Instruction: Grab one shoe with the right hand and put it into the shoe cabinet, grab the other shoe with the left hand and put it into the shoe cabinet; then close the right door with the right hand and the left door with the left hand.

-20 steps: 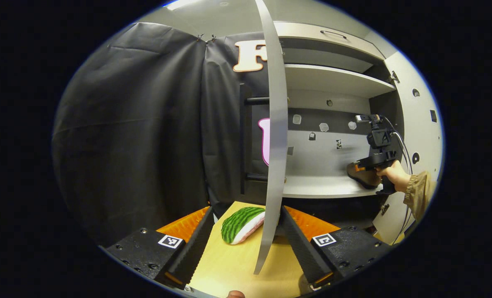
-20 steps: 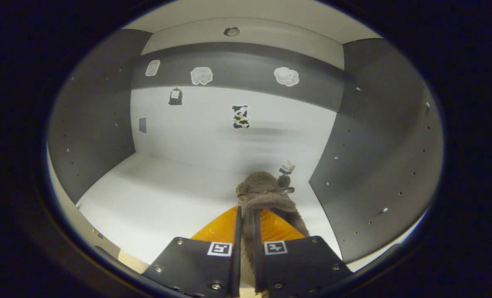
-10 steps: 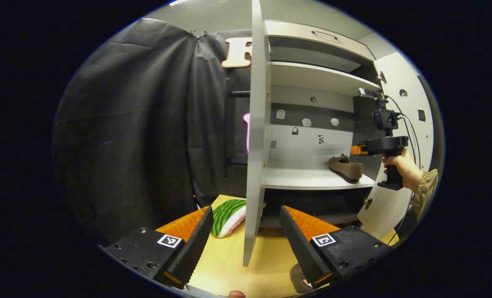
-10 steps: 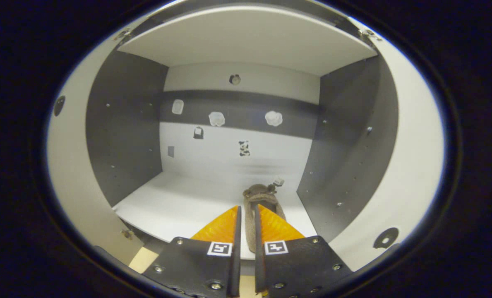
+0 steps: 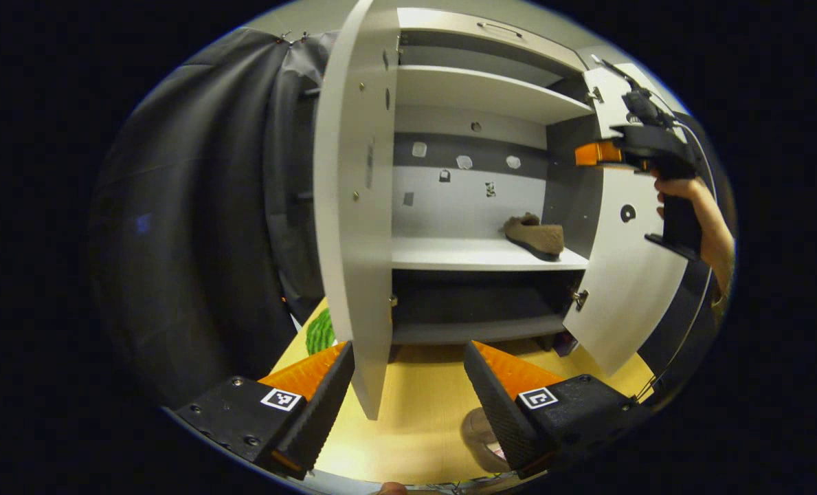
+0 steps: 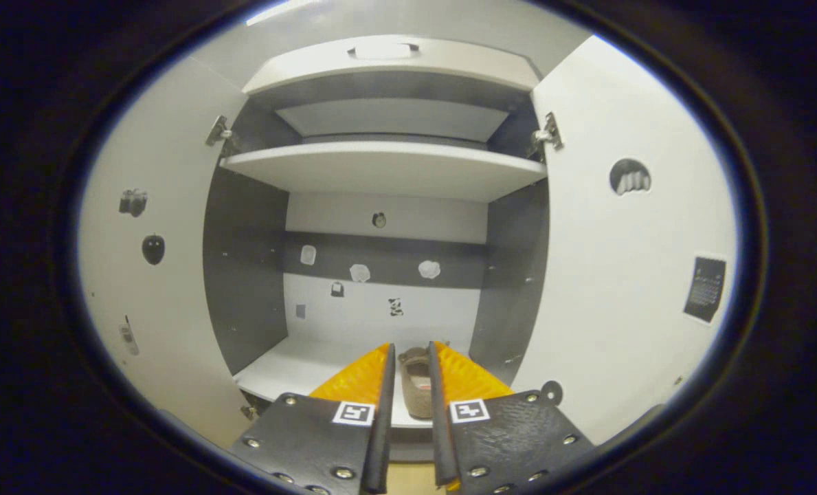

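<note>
— Sitting on the middle shelf [image 5: 477,253] at its right end, we see one brown shoe [image 5: 535,236]; the other shoe [image 5: 480,436] lies on the floor by our left gripper [image 5: 408,385].

— Left gripper gapes wide, empty. Our right gripper [image 6: 408,392] — fingers narrowly apart, gripping nothing — faces the open cabinet.

Shoe cabinet [image 5: 477,96] open, both doors swung out. Left door [image 5: 353,206] stands edge-on just ahead of left claw [image 5: 408,399], between its fingers, blocking the straight line in; free way runs to the right of that door. Middle shelf [image 5: 449,253] bare on left and centre; brown shoe [image 5: 535,236] takes the right end by the side wall. Right door [image 5: 621,289] open, right claw [image 5: 590,152] and hand [image 5: 697,213] in front of it up high. Lower bay dark, nothing made out inside. Table [image 5: 415,412] ahead open; second shoe [image 5: 480,436] beside the left claw's right finger, green striped thing [image 5: 320,333] behind left door.
</note>
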`<state>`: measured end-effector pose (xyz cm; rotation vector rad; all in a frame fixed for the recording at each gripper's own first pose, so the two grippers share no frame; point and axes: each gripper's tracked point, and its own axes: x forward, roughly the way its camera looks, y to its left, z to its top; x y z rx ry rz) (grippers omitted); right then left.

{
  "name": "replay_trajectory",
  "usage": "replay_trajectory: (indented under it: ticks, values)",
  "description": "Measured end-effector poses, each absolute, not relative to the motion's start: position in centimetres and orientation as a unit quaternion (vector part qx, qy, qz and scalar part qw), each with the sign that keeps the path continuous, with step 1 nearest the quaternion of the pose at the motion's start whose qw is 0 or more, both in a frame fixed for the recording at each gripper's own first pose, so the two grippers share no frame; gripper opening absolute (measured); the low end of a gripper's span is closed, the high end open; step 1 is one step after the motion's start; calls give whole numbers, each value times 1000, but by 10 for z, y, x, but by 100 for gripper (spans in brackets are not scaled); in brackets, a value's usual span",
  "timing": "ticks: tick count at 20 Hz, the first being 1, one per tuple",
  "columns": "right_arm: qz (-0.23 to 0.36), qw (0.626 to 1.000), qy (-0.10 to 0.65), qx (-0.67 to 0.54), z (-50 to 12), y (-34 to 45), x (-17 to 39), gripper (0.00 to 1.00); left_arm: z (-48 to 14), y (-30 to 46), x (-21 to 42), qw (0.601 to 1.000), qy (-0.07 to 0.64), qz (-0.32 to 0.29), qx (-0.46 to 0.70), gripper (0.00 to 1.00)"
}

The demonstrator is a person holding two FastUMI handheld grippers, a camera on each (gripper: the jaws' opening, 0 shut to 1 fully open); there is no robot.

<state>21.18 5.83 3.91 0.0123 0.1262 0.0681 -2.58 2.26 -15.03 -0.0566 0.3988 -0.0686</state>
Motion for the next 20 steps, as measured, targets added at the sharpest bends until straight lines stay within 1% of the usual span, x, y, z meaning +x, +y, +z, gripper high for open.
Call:
replay_trajectory:
  ticks: [1,2,3,5,6,8,10,11,13,16,20]
  values:
    - [31,998,56,6,47,54,203,35,-162,15,-28,976,212,-44,-31,99]
    - [30,998,47,6,54,51,196,35,-175,8,-29,972,226,-52,-31,99]
    - [27,999,39,5,60,47,189,39,-188,3,-32,968,243,-58,-28,99]
    - [18,1000,22,-5,73,38,176,59,-218,-7,-34,957,281,-73,-21,99]
    - [11,1000,15,-14,78,34,171,57,-231,-13,-39,949,304,-80,-21,99]
    - [2,999,4,-33,86,26,159,60,-255,-24,-47,935,342,-96,-26,100]
    - [-4,999,-3,-43,92,23,150,72,-281,-34,-62,920,375,-115,-17,100]
    - [-8,999,-6,-48,94,21,147,74,-293,-36,-68,912,391,-123,-10,100]
    - [-16,998,-8,-56,96,12,138,72,-319,-51,-81,897,418,-140,-8,99]
    - [-26,997,-5,-69,94,5,129,74,-350,-70,-105,871,462,-165,-16,98]
    - [-34,994,15,-99,82,-9,119,74,-384,-94,-121,852,490,-182,-28,98]
